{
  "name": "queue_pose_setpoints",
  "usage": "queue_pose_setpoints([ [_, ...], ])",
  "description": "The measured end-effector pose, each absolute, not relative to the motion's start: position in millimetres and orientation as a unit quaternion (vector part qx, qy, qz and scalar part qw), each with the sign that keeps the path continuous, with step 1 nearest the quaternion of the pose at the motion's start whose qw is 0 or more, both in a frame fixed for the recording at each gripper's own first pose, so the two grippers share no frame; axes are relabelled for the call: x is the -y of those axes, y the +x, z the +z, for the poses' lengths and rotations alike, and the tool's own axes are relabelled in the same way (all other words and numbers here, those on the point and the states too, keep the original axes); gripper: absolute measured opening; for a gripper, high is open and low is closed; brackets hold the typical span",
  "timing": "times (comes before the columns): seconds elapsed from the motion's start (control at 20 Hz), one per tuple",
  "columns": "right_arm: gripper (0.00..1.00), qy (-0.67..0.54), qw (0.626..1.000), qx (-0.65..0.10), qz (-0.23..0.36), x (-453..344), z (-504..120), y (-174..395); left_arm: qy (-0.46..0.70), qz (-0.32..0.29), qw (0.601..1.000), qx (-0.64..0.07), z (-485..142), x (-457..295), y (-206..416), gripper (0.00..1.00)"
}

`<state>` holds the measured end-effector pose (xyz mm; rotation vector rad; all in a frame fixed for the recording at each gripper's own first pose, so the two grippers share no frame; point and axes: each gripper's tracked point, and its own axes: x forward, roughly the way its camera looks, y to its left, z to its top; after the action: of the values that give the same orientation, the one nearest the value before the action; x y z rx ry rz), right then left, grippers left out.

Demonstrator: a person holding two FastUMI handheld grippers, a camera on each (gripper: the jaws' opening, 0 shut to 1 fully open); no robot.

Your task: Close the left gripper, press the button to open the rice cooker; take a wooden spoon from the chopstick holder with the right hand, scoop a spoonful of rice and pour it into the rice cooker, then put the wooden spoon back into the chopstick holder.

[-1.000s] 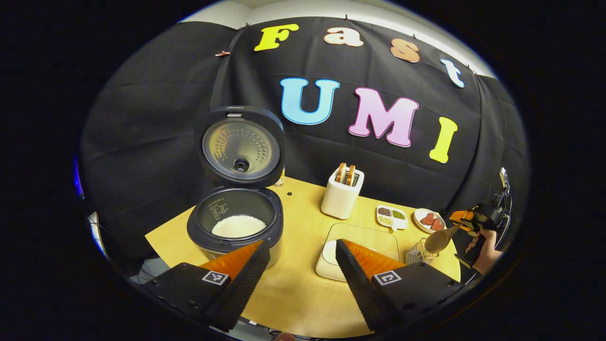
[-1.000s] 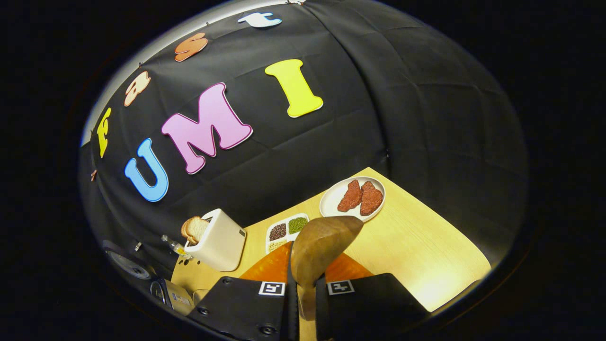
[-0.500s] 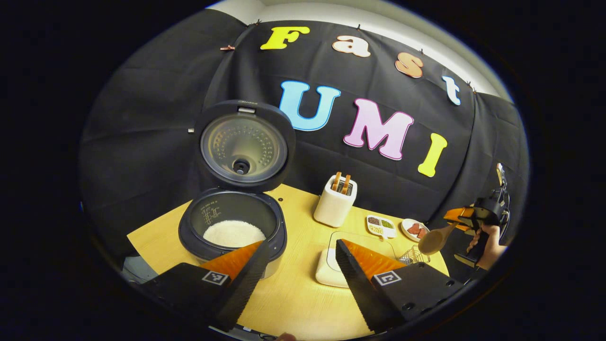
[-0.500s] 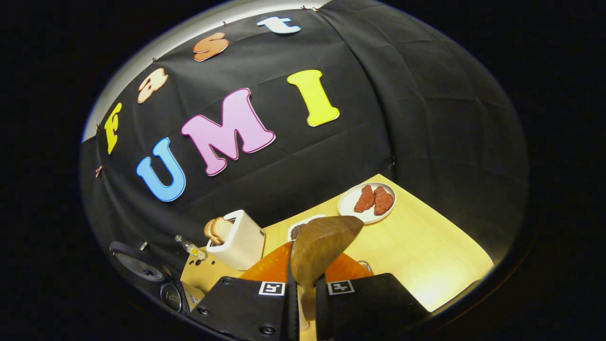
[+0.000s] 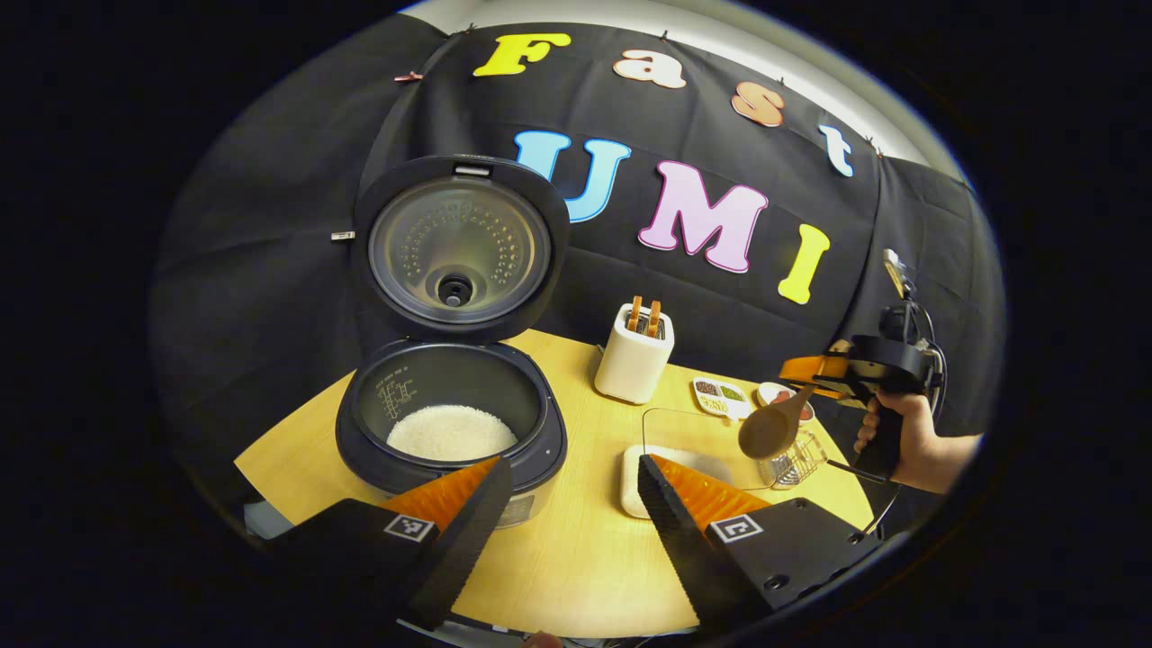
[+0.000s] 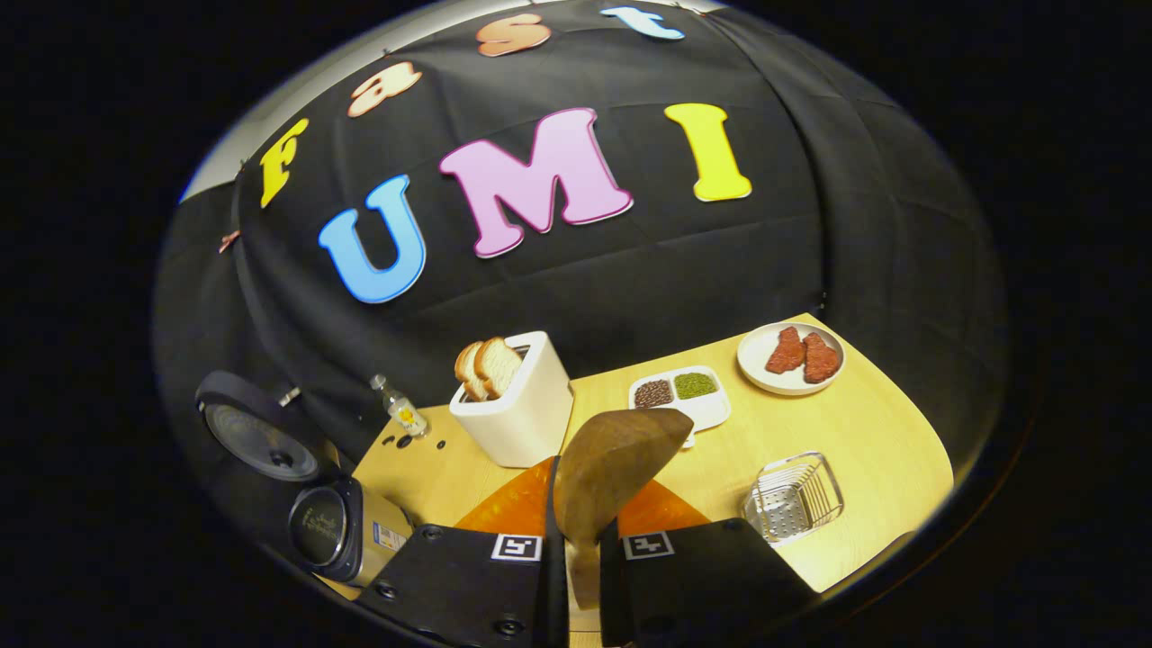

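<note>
The dark rice cooker [image 5: 450,423] stands with its lid [image 5: 459,247] raised and white rice in its pot. My left gripper [image 5: 567,504] hovers open in front of it, nothing between the fingers. A hand holds my right gripper [image 5: 841,369] at the far right, above the table's right end. That right gripper [image 6: 580,504] is shut on the handle of the wooden spoon [image 6: 612,463]. The spoon's bowl [image 5: 772,430] hangs just above the wire chopstick holder [image 5: 794,461], and no rice shows on it. In the right gripper view the holder [image 6: 794,499] sits low right and the cooker [image 6: 337,531] low left.
A clear-lidded white rice box [image 5: 684,445] lies between cooker and holder. Behind stand a white toaster [image 6: 517,405] with bread, a divided dish of grains [image 6: 684,396], a plate of meat [image 6: 792,355] and a small bottle [image 6: 400,409]. The table edge [image 6: 900,531] runs right of the holder.
The right gripper with the spoon has swung left and inward over the table, so the holder and cooker now come into its view. The left gripper stays open, a little nearer the cooker.
</note>
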<state>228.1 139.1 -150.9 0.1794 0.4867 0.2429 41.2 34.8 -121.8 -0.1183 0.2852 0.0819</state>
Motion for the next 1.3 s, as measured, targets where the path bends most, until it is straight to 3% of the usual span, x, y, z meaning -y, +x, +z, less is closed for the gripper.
queue_pose_setpoints([
  [0.3,0.18,0.027,0.961,-0.247,0.12,-153,-205,231,-0.06,0.036,0.984,-0.162,-148,-52,45,0.95],
  [0.8,0.18,0.067,0.962,-0.258,0.053,-142,-243,231,-0.112,0.036,0.977,-0.18,-168,-80,46,0.93],
  [1.0,0.18,0.083,0.955,-0.278,0.066,-169,-253,219,-0.115,0.033,0.977,-0.174,-166,-79,42,0.95],
  [1.05,0.14,0.085,0.954,-0.28,0.068,-175,-253,217,-0.113,0.033,0.978,-0.173,-165,-79,40,0.95],
  [1.1,0.18,0.087,0.952,-0.283,0.072,-180,-253,215,-0.113,0.03,0.978,-0.171,-164,-79,38,0.95],
  [1.3,0.18,0.115,0.941,-0.307,0.08,-200,-258,209,-0.118,0.014,0.98,-0.159,-154,-71,30,0.95],
])
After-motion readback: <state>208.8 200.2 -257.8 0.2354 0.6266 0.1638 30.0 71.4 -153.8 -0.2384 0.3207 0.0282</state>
